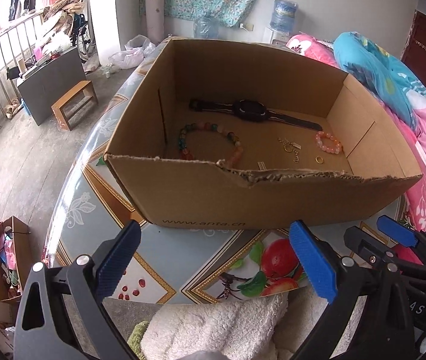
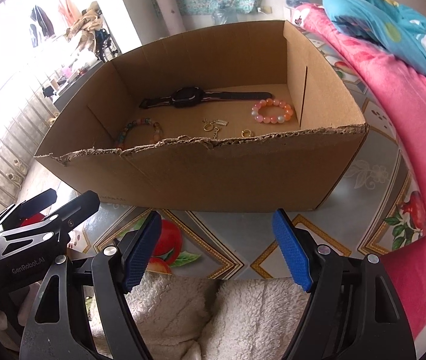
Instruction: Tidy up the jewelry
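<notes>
Cardboard box (image 1: 243, 198) reads "www.anta.cn"; left gripper (image 2: 32, 216) reads "GenRobot.AI".

I see a table (image 1: 98, 210) with a cover printed with fruits and flowers. On it stands one open cardboard box (image 1: 273, 201), and a pink blanket (image 2: 408, 138) touches its right edge.

Open-topped cardboard box (image 1: 213, 198): torn near wall (image 2: 200, 177) blocks low entry; above stays free.
</notes>
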`<move>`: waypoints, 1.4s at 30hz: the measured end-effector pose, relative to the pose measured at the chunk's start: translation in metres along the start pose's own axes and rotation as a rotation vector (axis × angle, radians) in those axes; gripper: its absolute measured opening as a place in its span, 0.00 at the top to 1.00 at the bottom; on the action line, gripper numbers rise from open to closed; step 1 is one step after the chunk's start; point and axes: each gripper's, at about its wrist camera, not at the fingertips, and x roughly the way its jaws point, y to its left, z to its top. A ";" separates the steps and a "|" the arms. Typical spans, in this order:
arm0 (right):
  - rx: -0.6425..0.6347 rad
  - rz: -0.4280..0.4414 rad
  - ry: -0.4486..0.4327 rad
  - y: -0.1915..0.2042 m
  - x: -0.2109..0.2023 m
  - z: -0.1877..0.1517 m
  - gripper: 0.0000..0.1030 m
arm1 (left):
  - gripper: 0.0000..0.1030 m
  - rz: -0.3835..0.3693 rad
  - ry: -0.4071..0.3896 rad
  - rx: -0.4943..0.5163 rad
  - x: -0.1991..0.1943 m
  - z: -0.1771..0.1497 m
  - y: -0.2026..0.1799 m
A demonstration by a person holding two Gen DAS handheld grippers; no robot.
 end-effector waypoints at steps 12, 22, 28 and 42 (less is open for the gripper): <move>-0.002 -0.009 0.007 0.000 0.005 0.002 0.30 | 0.06 -0.004 0.024 -0.020 0.008 0.002 0.002; -0.011 -0.013 0.006 0.002 0.005 0.002 0.30 | 0.06 -0.001 0.025 -0.024 0.009 0.002 0.004; -0.014 -0.012 0.002 0.004 0.005 0.004 0.30 | 0.06 0.001 0.026 -0.027 0.008 0.002 0.004; -0.016 -0.012 -0.006 0.006 0.002 0.006 0.30 | 0.06 0.008 0.027 -0.039 0.006 0.002 0.007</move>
